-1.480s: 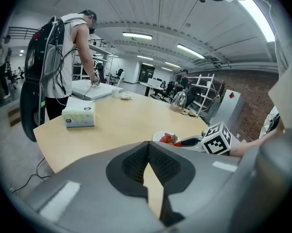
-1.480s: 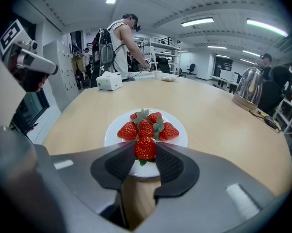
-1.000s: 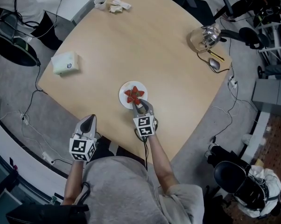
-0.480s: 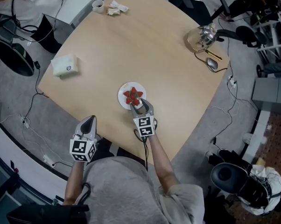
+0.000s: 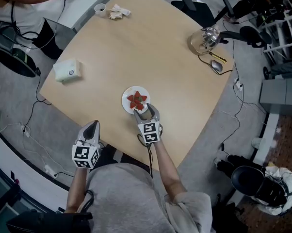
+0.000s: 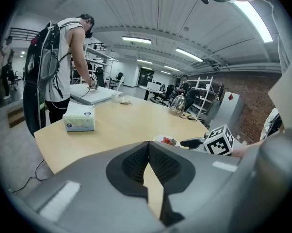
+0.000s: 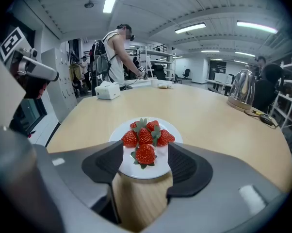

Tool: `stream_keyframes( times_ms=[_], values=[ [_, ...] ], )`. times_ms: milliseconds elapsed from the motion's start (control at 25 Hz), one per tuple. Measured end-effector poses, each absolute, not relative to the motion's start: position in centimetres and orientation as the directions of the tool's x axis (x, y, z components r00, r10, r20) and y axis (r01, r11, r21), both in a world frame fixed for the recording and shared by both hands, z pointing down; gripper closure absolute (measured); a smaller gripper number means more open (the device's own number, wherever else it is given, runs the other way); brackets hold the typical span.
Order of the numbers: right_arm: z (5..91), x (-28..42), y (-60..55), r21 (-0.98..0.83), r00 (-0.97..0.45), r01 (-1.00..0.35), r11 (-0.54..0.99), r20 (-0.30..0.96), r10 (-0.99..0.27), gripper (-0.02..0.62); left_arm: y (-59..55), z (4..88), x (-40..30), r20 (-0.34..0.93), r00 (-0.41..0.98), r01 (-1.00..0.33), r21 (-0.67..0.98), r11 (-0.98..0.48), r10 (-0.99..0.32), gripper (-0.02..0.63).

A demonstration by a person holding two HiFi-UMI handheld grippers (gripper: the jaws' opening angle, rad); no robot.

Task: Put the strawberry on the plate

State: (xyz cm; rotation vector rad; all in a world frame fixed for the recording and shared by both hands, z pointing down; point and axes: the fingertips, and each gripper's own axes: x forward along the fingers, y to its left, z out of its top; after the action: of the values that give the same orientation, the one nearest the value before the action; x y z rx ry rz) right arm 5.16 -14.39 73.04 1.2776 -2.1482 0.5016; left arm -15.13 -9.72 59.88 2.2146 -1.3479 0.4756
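Note:
A small white plate (image 7: pixel 166 126) (image 5: pixel 127 95) lies on the wooden table and carries several red strawberries. The nearest strawberry (image 7: pixel 145 155) rests on the plate's near part, between the pads of my right gripper (image 7: pixel 145 160) (image 5: pixel 145 109), and neither pad touches it. That gripper's jaws are opening, and it stands at the plate's near rim. My left gripper (image 6: pixel 147 165) (image 5: pixel 91 127) is shut with nothing in it, held off the table's near edge, to the left of the plate.
A tissue box (image 5: pixel 67 70) sits at the table's left side. A paper cup (image 5: pixel 100 8) and crumpled paper (image 5: pixel 118 12) are at the far corner. A glass kettle (image 5: pixel 204 39) and a spoon (image 5: pixel 215 65) are at the far right. A person (image 6: pixel 57 67) stands beyond the table.
The right gripper's jaws have spread apart at the plate's near rim. The left gripper has stayed where it was.

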Motion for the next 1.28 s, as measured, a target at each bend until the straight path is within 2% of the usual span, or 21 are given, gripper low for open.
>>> stream_keyframes(
  times_ms=[560, 920, 1280],
  values=[
    [68.9, 5.8, -13.2, 0.043, -0.335, -0.892, 0.451, 0.607, -0.721, 0.471, -9.7, 58.7, -13.6, 0.489, 0.507, -0.86, 0.23, -0.456, -0.71, 0.586],
    [65.0, 7.4, -11.4, 0.055, -0.29, -0.926, 0.373, 0.528, -0.798, 0.576, -9.8, 57.1, -10.9, 0.442, 0.586, -0.805, 0.218, -0.552, -0.679, 0.586],
    [59.4, 10.4, -9.1, 0.03, -0.191, -0.974, 0.223, 0.42, -0.887, 0.588, -10.0, 54.6, -7.6, 0.377, 0.671, -0.733, 0.202, -0.65, -0.639, 0.586]
  ],
)
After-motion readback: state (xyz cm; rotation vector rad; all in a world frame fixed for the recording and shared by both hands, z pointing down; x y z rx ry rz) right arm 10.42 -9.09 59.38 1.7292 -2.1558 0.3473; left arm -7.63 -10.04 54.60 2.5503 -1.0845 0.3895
